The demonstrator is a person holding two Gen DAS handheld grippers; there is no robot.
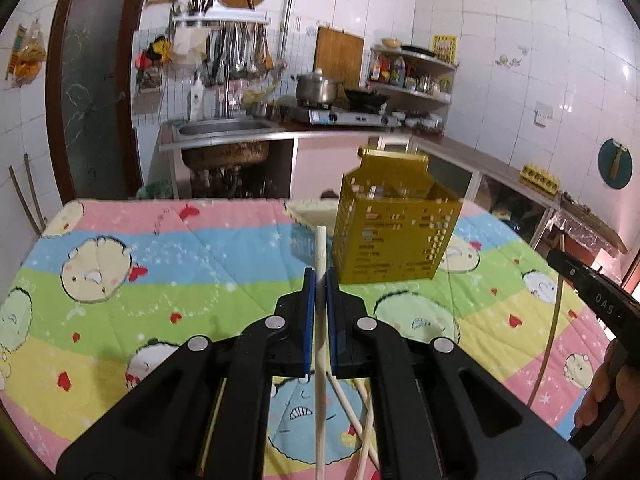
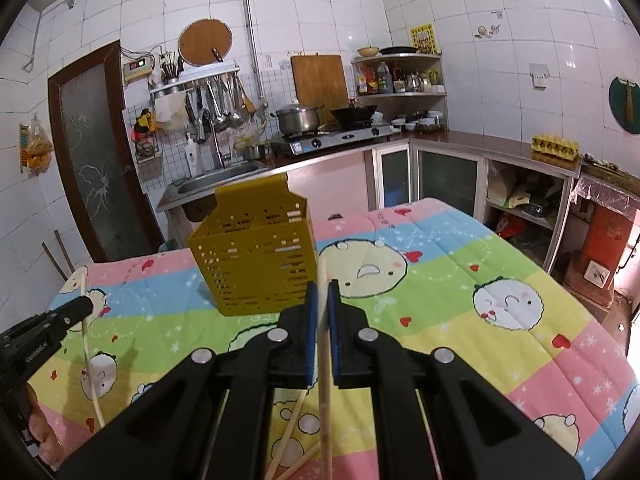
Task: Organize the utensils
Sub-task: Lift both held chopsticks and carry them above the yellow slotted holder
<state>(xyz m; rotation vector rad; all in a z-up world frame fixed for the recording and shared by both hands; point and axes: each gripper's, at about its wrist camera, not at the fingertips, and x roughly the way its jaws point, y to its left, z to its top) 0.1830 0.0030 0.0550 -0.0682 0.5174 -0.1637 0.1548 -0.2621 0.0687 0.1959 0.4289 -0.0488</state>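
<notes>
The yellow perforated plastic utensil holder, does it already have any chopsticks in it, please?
No, the yellow perforated plastic utensil holder looks empty inside.

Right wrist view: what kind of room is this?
A lived-in home kitchen, most likely. A gas stove with a steel pot and a wok stands on the counter beside a sink, and ladles hang on a wall rack.

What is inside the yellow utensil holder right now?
Nothing shows above the rim of the yellow holder, and only light shows through its wall slots. Its floor is hidden by the walls, so short items cannot be ruled out.
</notes>
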